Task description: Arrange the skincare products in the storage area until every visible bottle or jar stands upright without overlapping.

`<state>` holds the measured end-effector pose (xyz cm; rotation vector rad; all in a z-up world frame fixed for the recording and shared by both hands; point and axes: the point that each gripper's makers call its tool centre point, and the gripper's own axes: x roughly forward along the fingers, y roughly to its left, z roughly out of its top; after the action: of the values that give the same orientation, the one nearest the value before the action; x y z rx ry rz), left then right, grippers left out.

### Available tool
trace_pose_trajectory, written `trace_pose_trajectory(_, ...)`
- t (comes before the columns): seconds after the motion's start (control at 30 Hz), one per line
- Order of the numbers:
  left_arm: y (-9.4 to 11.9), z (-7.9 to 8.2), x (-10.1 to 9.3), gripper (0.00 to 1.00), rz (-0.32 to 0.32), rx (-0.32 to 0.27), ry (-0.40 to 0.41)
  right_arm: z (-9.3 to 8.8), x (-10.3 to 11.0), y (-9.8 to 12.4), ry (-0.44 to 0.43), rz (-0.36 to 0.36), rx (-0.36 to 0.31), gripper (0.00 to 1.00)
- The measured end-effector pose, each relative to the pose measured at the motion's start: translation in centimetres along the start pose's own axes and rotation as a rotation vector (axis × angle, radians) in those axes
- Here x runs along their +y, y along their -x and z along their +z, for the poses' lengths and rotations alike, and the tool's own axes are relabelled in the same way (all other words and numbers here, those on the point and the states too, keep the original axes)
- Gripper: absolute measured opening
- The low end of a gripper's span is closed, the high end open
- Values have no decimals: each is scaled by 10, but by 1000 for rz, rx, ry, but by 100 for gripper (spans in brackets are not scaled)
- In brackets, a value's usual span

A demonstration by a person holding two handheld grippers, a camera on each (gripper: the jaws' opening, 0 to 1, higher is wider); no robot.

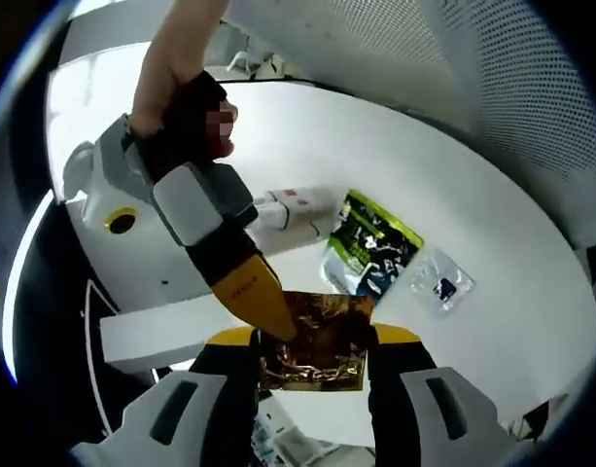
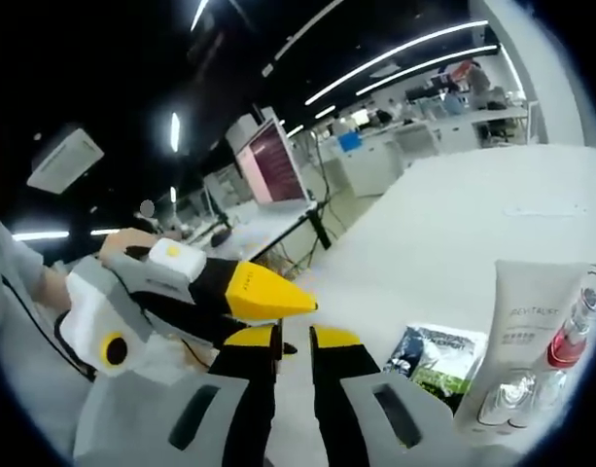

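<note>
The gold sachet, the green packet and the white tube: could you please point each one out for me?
gold sachet (image 1: 322,336), left gripper view, its crinkled middle.
green packet (image 1: 372,243), left gripper view, centre of its printed face.
white tube (image 2: 519,326), right gripper view, its upper body by the lettering.

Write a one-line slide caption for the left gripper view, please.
Left hand-held gripper holds a gold sachet; right hand-held gripper touches it above a white table.

Left tongs (image 1: 315,336) spread wide; right tongs (image 2: 293,338) nearly closed.
</note>
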<state>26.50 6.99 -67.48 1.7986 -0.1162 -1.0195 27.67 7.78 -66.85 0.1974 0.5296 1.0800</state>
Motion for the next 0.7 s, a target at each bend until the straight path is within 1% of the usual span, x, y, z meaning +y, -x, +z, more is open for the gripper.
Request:
trace_pose_trajectory(0.07,0,-4,-3,47,-22,4,28,1,-1,1,4,-14,0,19)
trace_pose_trajectory(0.17,-2,-10,-7,47,-38,14,48,4,-1,3,10,-29,-14,20)
trace_pose_trajectory(0.23,-3,-15,-10,47,-50,21,79,4,-7,4,73,-68,-2,21)
trace_pose_trajectory(0.27,-5,-17,-15,47,-69,18,111,2,-9,5,109,-81,20,21)
trace_pose_trajectory(0.37,-9,-23,-23,47,-104,28,159,0,-8,4,122,-86,28,24)
trace_pose_trajectory(0.43,-12,-27,-26,48,-117,31,185,-2,-8,3,153,-91,45,27)
trace_pose_trajectory(0.47,-15,-34,-32,48,-149,53,222,-3,-7,3,167,-91,52,29)
trace_pose_trajectory(0.53,-21,-42,-33,48,-150,68,245,-6,-5,1,198,-88,72,30)
trace_pose_trajectory(0.6,-25,-46,-35,48,-164,73,286,-8,-5,0,228,-91,84,38)
trace_pose_trajectory(0.63,-27,-48,-37,48,-178,75,322,-11,-5,0,249,-92,105,41)
trace_pose_trajectory(0.67,-30,-49,-37,48,-180,68,339,-12,-5,-1,258,-98,110,45)
trace_pose_trajectory(0.7,-33,-53,-40,48,-199,69,379,-14,-6,-1,268,-103,118,45)
